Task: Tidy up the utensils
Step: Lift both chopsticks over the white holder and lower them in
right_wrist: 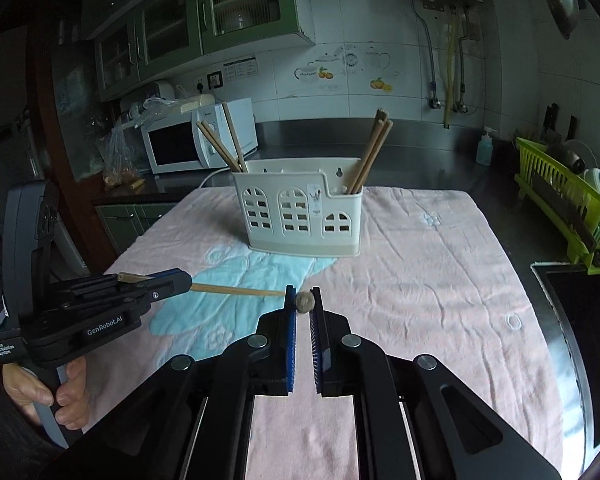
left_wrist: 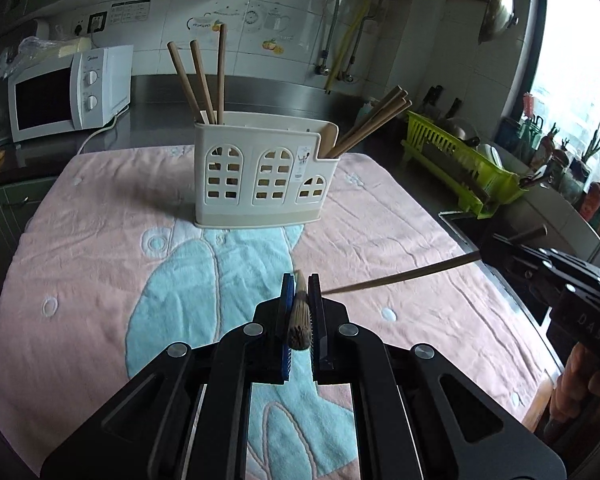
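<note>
Each hand-held gripper, left (left_wrist: pixel 300 292) and right (right_wrist: pixel 303 300), is closed on its own chopstick (right_wrist: pixel 236 290) above the towel-covered tabletop (right_wrist: pixel 420 280); next, each apparently must be steered into the holder (right_wrist: pixel 300 216).

left tool (left_wrist: pixel 300 284) and right tool (right_wrist: pixel 303 299) hover level, pads nearly together, each clamped on something thin.

Daylight enters from a window (left_wrist: pixel 572 60) at the right of the left wrist view, blown out to white. The rest of the room is dim, the cabinets (right_wrist: pixel 172 28) dark. The holder (left_wrist: pixel 260 172) casts a soft shadow leftward on the towel (left_wrist: pixel 100 260). Fisheye bending curves the walls and blackens the corners. The near hand-held gripper bodies are slightly soft; mid-distance is sharp.
</note>
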Motion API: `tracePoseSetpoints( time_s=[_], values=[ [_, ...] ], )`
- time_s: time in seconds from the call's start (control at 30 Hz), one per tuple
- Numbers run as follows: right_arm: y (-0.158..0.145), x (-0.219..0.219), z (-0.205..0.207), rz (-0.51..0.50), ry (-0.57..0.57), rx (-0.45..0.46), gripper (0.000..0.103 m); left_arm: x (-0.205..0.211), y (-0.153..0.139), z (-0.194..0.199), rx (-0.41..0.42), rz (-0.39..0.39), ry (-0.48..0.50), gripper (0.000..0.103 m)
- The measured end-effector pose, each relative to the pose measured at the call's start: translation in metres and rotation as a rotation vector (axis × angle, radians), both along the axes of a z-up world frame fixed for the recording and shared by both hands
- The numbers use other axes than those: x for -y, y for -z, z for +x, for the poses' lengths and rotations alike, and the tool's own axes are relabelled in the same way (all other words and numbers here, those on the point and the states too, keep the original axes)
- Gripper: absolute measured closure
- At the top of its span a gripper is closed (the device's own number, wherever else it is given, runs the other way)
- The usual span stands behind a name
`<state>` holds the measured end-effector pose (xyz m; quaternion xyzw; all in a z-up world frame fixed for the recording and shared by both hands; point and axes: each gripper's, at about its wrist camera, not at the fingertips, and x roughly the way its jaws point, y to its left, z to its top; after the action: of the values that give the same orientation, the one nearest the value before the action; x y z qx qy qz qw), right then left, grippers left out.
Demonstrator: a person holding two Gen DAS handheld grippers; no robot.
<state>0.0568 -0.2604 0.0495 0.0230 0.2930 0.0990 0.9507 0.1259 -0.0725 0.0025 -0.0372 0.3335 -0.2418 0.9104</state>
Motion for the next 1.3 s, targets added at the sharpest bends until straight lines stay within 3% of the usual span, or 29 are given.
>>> tracePoseSetpoints(
  time_s=[0.2,0.47,0.7,0.97,1.3],
  values=[
    [-0.059,0.011,0.035,-0.012,-0.065,0.022,0.096,0.001,-0.043,0.019,0.065,0.01,0.013,0.098],
    [-0.133,0.023,0.083,-0.062,-0.067,0.087,0.096,0.004,-0.12,0.05,0.19,0.003,-0.006,0.098],
    [-0.154,0.029,0.126,-0.084,-0.03,0.1,0.096,0.006,-0.177,0.082,0.331,-0.02,-0.094,0.098],
    [-0.145,0.034,0.165,-0.09,-0.016,0.072,0.096,0.02,-0.183,0.129,0.402,-0.005,-0.187,0.098],
    [-0.116,0.024,0.192,-0.101,-0.054,0.012,0.096,0.024,-0.151,0.167,0.323,0.041,-0.212,0.098]
  ],
)
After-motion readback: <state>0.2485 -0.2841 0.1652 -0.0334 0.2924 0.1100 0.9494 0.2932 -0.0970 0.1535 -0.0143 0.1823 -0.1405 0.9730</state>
